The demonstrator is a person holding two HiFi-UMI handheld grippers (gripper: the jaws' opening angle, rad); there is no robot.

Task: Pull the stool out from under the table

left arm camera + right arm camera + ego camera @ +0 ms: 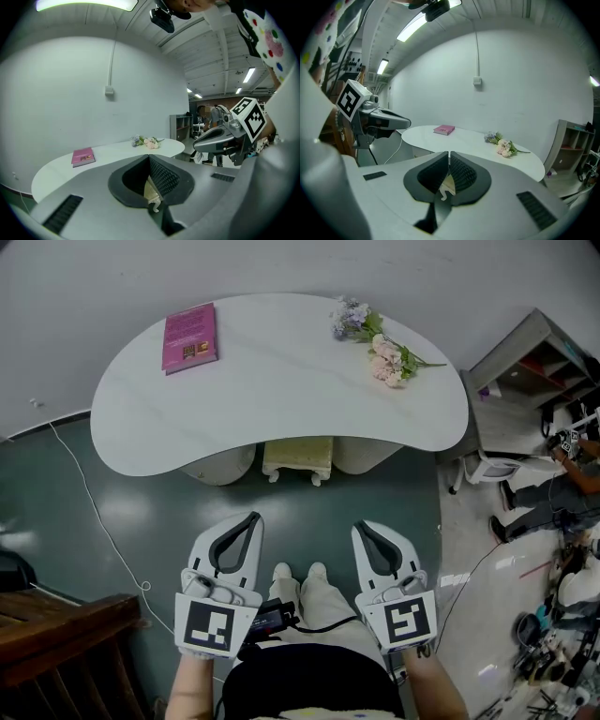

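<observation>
a: what are our two claws doing?

b: both are pinched fully together. on our left gripper (pixel 149 158) the ribbed pads meet in one seam with nothing caught in it, and our right gripper (pixel 449 153) looks the same.

a: so we hold nothing?

b: nothing. past each seam we only see a sliver of the cream stool (pixel 297 457) further off, with one curly leg showing.

a: where do the claws sit?

b: side by side and apart from each other, above our own legs and pale shoes (pixel 300 571), with their tips aimed at the table (pixel 281 390).

a: and the stool?

b: it's tucked under the near edge of the table, at the inward curve in the middle, between two rounded pale bases (pixel 220 465). only its front strip and front legs show from under the top. it's well apart from both claws, with dark green floor (pixel 375 493) in between.

a: what's on the table?

b: a pink book (pixel 190 337) at the far left and a bunch of pale flowers (pixel 380 348) at the far right.

a: anything around it?

b: a white cable (pixel 94 512) trails over the floor on our left and there's dark wooden furniture (pixel 66 634) at the lower left. to the right we see a grey shelf unit (pixel 530 362) and a person (pixel 562 488) by the edge.
</observation>
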